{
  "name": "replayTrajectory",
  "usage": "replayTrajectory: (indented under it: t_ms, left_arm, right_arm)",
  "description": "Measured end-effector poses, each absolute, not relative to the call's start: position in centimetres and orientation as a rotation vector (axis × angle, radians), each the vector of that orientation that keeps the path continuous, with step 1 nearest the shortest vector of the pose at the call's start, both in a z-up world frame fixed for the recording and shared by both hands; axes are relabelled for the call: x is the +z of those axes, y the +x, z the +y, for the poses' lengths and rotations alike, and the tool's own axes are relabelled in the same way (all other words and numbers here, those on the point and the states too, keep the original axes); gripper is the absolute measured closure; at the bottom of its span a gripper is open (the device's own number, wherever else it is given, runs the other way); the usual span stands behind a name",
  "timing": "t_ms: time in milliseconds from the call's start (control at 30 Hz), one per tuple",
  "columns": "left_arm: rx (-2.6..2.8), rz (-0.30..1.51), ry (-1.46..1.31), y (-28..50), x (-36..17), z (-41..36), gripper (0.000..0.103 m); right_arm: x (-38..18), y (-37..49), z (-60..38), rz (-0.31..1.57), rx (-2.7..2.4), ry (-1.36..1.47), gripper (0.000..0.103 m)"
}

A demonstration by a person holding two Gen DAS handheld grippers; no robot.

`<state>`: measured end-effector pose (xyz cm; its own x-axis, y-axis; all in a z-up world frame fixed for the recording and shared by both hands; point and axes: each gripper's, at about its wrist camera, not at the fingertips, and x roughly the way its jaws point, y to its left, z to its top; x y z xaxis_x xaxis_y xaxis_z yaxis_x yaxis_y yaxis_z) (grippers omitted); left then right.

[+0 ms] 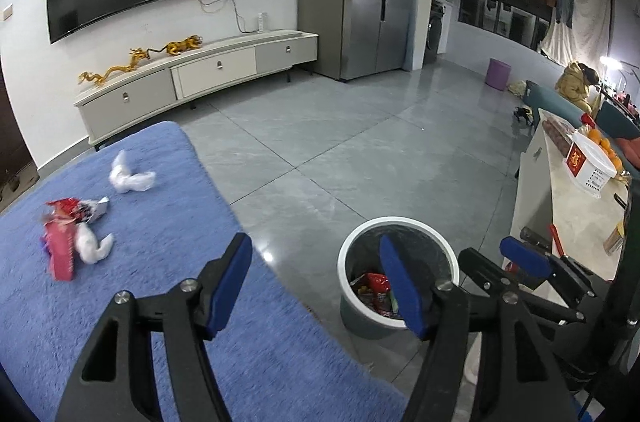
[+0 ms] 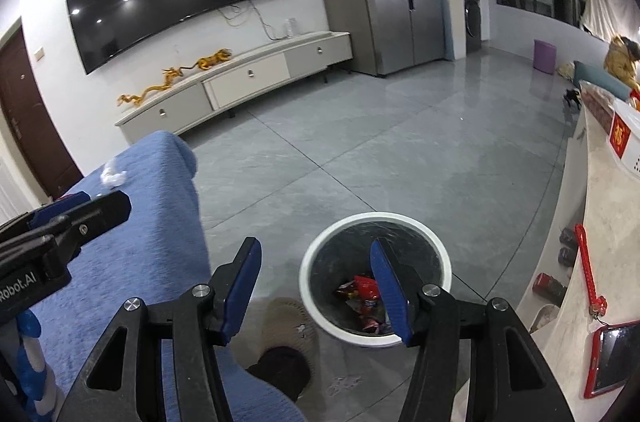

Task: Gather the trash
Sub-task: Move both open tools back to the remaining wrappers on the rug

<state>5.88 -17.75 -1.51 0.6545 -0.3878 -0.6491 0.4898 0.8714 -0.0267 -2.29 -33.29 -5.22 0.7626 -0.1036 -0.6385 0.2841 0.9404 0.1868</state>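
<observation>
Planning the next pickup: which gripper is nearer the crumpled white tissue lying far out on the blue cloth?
Left. The left gripper hangs at the blue cloth's edge, tissue ahead-left. The right gripper is off the cloth, over the trash bin.

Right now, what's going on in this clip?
A person is clearing trash off a blue blanket into a white bin on the floor. Both claws are open and hold nothing: the left claw hangs between the blanket edge and the bin, and the right claw is over the bin. Red wrappers already lie in the bin. Still on the blanket are a white tissue wad, a red snack wrapper and another crumpled tissue beside it.
</observation>
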Motion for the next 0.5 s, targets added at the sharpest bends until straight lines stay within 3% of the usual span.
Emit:
replayTrajectory:
  t_ms: [400,500]
  left_arm:
    - [-0.469,0.681,0.100,4.2,-0.8,-12.9,0.038]
    - [-0.456,0.672,0.085,4.0,-0.5,-11.6,0.029]
  right_arm:
    - [-3.0,-3.0,-29.8,0.650,-0.177,0.214,0.048]
    - [-2.7,-2.9,-28.8,0.653,-0.167,0.198,0.048]
